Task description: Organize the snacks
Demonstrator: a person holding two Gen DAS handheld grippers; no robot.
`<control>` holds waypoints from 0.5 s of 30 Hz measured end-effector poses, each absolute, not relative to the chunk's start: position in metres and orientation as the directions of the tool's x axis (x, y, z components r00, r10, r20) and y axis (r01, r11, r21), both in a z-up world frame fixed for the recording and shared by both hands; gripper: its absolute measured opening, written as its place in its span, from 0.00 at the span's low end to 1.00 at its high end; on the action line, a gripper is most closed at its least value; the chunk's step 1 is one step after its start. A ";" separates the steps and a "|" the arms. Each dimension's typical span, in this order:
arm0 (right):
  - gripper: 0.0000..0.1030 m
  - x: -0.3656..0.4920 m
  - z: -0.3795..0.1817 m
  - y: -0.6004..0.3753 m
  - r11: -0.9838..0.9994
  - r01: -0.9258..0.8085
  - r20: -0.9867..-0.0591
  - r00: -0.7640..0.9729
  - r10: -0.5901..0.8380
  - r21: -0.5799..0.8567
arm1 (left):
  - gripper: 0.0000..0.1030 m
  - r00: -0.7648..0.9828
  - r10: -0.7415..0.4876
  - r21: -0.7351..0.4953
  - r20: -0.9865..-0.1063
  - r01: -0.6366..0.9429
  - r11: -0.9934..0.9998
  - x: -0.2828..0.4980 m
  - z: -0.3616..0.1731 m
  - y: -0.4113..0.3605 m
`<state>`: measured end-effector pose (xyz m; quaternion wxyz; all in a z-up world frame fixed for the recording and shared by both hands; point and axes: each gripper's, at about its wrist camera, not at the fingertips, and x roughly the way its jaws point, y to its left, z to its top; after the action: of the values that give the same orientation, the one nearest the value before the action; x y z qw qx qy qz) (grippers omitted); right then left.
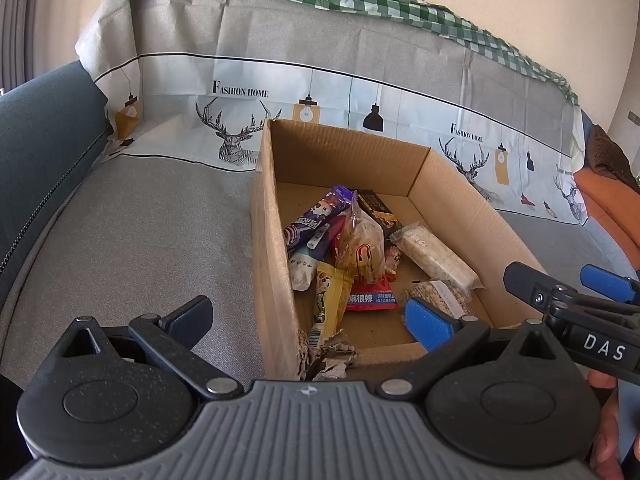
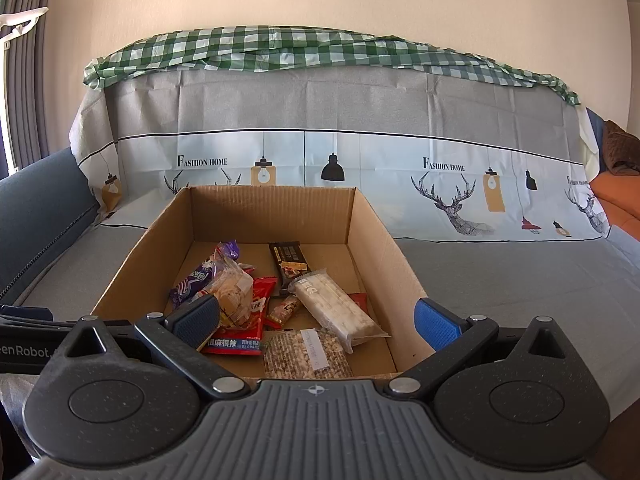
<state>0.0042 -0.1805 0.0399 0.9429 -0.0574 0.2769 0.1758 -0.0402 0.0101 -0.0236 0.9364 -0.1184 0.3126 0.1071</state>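
A cardboard box (image 1: pixel 272 240) (image 2: pixel 372 236) sits on a grey covered sofa and holds several snack packets: a purple packet (image 1: pixel 316 216) (image 2: pixel 196 278), a clear bag of biscuits (image 1: pixel 362 248) (image 2: pixel 234 292), a red packet (image 1: pixel 370 300) (image 2: pixel 236 344), a white rice bar (image 1: pixel 436 258) (image 2: pixel 336 306), a dark bar (image 2: pixel 290 260) and a grain bar (image 2: pixel 306 354). My left gripper (image 1: pixel 308 320) is open and empty over the box's near left corner. My right gripper (image 2: pixel 316 320) is open and empty over the box's near edge; it also shows in the left wrist view (image 1: pixel 560 280).
The grey sofa seat (image 1: pixel 140 232) (image 2: pixel 520 280) spreads left and right of the box. A printed cover (image 2: pixel 320 152) and green checked cloth (image 2: pixel 320 48) hang over the backrest. A blue armrest (image 1: pixel 44 140) stands at the left. The box's near left corner is torn (image 1: pixel 324 352).
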 end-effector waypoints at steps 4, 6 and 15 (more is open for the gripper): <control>0.99 0.004 0.040 -0.180 0.931 -0.364 -0.543 0.784 0.300 -0.011 | 1.00 0.782 0.126 -0.155 -0.611 -0.274 0.949 -0.040 -0.024 0.011; 0.99 0.004 0.040 -0.180 0.932 -0.363 -0.543 0.785 0.299 -0.012 | 1.00 0.781 0.127 -0.154 -0.611 -0.275 0.949 -0.040 -0.024 0.010; 0.99 0.004 0.040 -0.180 0.931 -0.364 -0.543 0.784 0.300 -0.012 | 1.00 0.781 0.123 -0.158 -0.612 -0.273 0.949 -0.040 -0.026 0.011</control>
<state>0.0045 -0.1801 0.0403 0.9427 -0.0582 0.2773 0.1761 -0.0396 0.0112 -0.0255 0.9362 -0.1197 0.3132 0.1056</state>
